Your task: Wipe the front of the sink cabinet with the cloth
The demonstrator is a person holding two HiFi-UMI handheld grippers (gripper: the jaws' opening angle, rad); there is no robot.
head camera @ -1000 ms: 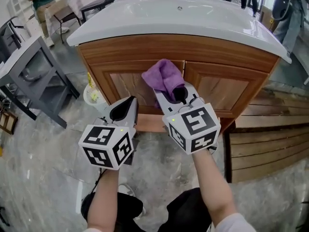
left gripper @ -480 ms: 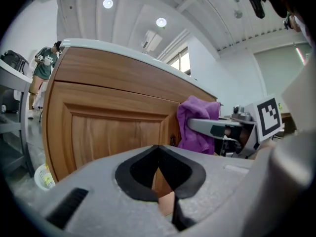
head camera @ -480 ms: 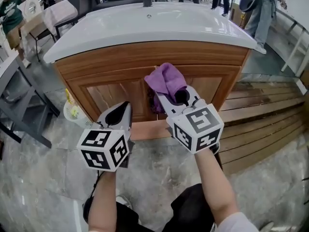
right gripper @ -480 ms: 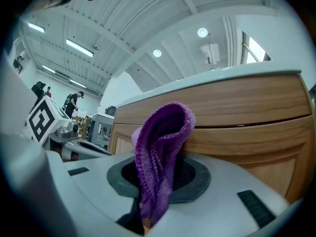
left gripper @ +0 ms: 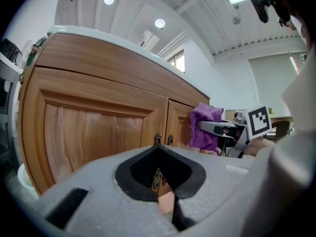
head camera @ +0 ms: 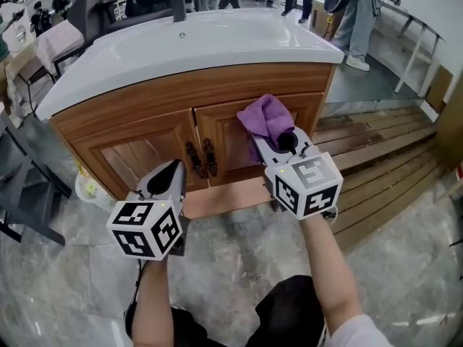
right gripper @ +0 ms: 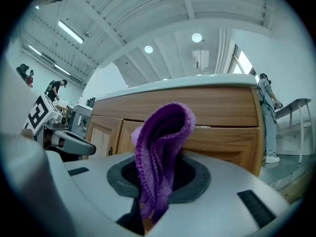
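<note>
The right hand-held gripper (head camera: 283, 142) squeezes the purple cloth (head camera: 266, 118) and holds it against the right door of the wood cabinet (head camera: 137, 150), just under the white sink (head camera: 217, 45). The left hand-held gripper (head camera: 165, 181) (jaws closed, nothing in them) hangs near the left door.

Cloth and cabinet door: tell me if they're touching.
Cannot tell. In the head view the cloth overlaps the right door, but no view shows contact or gap plainly.

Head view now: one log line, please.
left tongs: shut, empty | right tongs: shut on purple cloth | cloth at right cabinet door, contact unclear
</note>
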